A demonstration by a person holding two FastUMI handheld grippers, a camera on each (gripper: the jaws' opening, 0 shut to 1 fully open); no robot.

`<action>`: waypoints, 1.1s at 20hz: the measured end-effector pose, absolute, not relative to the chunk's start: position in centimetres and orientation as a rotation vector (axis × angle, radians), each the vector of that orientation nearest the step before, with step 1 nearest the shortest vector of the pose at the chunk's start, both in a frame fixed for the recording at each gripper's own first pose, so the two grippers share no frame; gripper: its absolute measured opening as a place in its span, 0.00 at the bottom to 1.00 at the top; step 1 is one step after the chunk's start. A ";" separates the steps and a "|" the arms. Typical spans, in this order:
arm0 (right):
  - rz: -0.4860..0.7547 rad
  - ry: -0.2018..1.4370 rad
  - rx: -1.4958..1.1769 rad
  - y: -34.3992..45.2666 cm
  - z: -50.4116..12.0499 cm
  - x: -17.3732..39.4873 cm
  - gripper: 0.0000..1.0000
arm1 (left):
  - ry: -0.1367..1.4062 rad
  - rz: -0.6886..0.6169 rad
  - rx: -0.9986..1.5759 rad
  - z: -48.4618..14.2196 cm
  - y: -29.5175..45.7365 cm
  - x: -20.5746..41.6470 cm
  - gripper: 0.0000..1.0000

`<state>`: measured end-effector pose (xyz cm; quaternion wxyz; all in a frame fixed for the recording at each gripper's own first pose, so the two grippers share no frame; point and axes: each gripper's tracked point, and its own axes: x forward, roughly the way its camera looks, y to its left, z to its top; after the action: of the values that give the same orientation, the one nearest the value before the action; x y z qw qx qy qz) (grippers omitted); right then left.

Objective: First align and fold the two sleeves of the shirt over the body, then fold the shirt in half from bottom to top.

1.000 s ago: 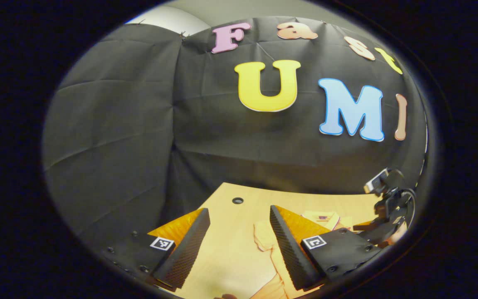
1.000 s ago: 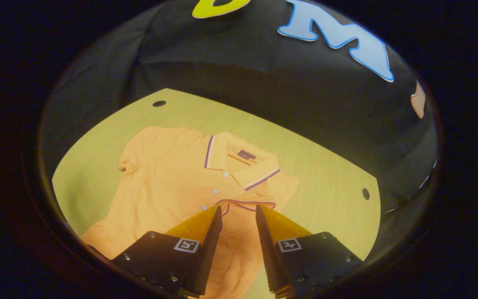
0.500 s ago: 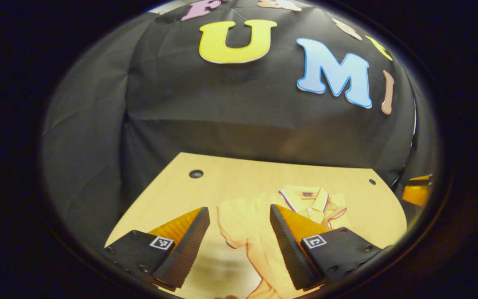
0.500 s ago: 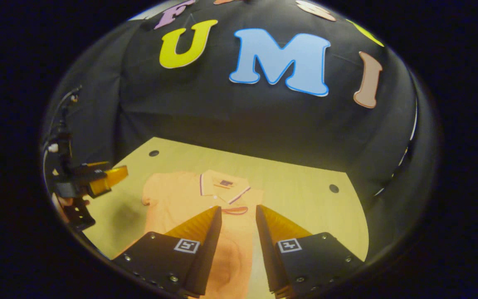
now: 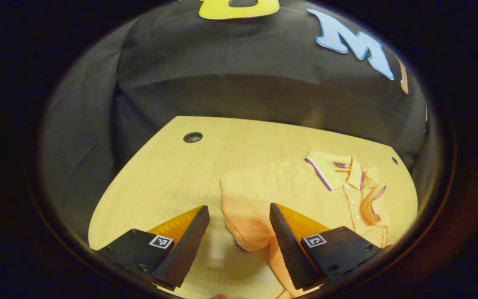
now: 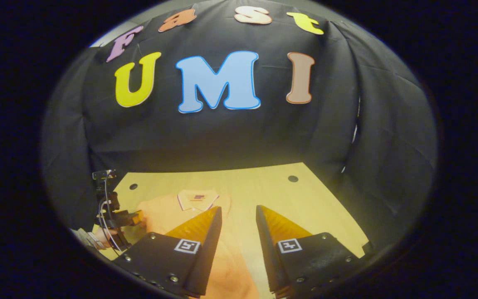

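Right gripper (image 6: 239,216) hovering with fingers apart over the table (image 6: 305,207).
Orange shirt (image 6: 160,209) lying flat, collar (image 6: 198,198) toward the wall; left gripper (image 6: 133,216) sitting at its sleeve edge, a hand (image 6: 104,238) holding it.

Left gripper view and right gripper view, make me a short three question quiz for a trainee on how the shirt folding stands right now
1. True or false: the left gripper is shut on the sleeve of the orange shirt.
2. Multiple choice: in the left gripper view, the sleeve with the striped cuff to the right of the collar lies A) spread out on the table, B) folded over the shirt's body, C) held up in the air.
3. Fill in: in the right gripper view, the right gripper is ____ and holds nothing.

Key
1. False: its fingers stand apart, one on either side of the sleeve.
2. B
3. open
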<state>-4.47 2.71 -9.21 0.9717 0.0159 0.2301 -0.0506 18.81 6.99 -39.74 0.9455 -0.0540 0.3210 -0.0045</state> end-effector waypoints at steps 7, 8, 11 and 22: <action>-0.189 0.480 0.074 1.3 -9.8 -6.1 0.55 | 0.732 -0.011 -0.108 -43.5 6.0 18.2 0.96; -0.193 0.479 0.070 1.3 -9.9 -6.1 0.55 | 0.723 -0.009 -0.088 -43.7 6.1 18.2 0.98; -0.206 0.487 0.070 1.0 -9.9 -6.6 0.54 | 0.717 -0.008 -0.047 -43.7 6.0 18.3 0.96; -0.246 0.519 0.123 -0.5 -10.3 -7.7 0.53 | 0.685 0.012 -0.041 -43.8 5.3 19.4 0.18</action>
<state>-7.73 -0.48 -10.32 0.9572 0.0606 0.2558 -0.1212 19.42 5.30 -43.75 0.9418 -0.0203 0.3356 0.0059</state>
